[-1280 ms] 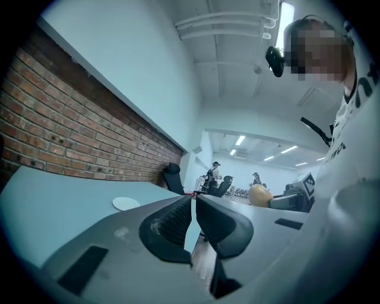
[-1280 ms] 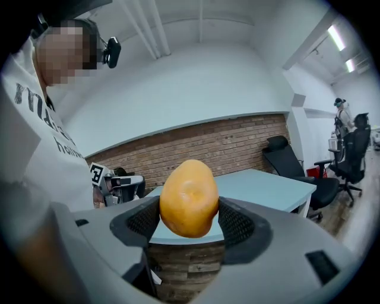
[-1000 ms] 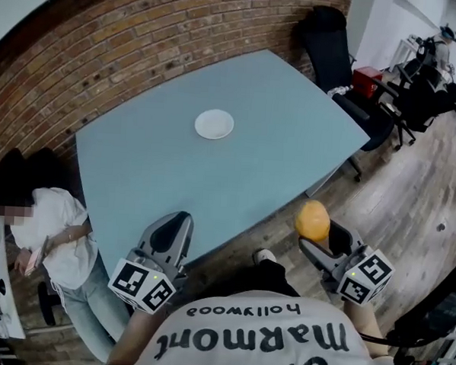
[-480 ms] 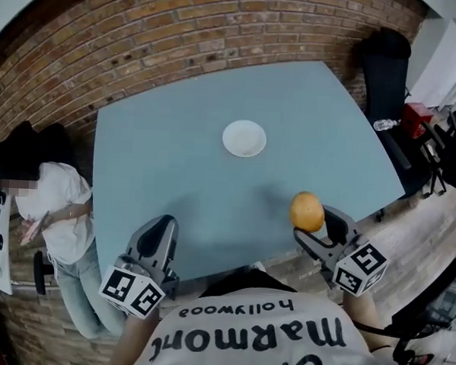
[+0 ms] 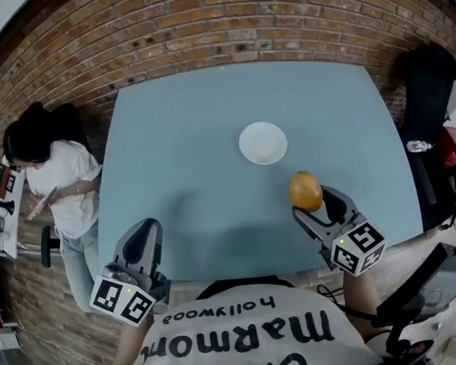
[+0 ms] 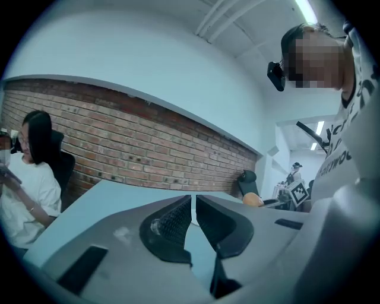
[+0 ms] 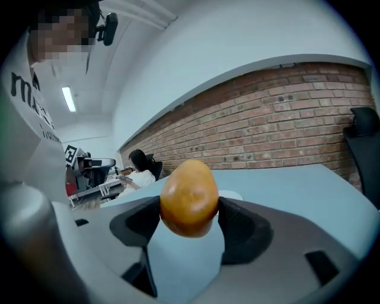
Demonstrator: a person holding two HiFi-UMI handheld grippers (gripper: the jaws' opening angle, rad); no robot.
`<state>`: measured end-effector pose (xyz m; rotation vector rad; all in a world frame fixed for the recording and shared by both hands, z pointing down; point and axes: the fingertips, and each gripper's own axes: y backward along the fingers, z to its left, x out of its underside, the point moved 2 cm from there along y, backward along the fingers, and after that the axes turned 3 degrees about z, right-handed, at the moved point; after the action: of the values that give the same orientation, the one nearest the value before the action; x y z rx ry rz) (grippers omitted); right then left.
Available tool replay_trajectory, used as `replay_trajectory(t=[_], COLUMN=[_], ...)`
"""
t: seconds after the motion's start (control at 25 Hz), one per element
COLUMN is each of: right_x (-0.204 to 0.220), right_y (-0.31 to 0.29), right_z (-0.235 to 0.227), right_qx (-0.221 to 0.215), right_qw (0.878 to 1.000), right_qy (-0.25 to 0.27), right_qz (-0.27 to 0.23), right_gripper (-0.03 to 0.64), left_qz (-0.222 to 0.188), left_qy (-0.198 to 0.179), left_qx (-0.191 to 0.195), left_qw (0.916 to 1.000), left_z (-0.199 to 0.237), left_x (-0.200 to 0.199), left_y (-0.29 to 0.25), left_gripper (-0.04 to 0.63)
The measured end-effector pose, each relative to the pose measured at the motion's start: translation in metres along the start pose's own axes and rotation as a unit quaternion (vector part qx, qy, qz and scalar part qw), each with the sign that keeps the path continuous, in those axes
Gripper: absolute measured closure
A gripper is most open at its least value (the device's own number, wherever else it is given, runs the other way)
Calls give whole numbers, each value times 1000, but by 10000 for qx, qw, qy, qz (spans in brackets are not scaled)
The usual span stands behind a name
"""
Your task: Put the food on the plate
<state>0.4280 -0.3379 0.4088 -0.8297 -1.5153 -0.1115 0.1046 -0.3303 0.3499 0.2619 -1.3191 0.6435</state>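
The left tool (image 5: 142,240) is held at the near edge of the pale blue table (image 5: 183,160), jaws clenched together with nothing between them. The right tool (image 5: 315,208) grips the round orange-brown food item (image 5: 305,191) above the table. The small round white plate (image 5: 263,143) lies just beyond, apart from it.

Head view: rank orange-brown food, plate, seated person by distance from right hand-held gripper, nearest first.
1. Orange-brown food: held in the right hand-held gripper.
2. Plate: on the table, ahead-left.
3. Seated person: past the table's left edge.
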Motion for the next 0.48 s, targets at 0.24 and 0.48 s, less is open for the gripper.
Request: replay_trajectory(t=[0.24,0.48], right_x=[-8,-15], right_y=[-45,-104], right_z=[-40,-66], right_qx=[-88,-185], right_qw=[9985,9929], right_qy=[493,1068], right_qz=[206,485], right_gripper=[305,305], left_qz=[-12,30], left_qy=[95,161], left_qx=[-685,-1269], left_qw=[9976,9918], left_z=[4,14], left_x=[5,11], left_y=[19,39], left_gripper=[566,566])
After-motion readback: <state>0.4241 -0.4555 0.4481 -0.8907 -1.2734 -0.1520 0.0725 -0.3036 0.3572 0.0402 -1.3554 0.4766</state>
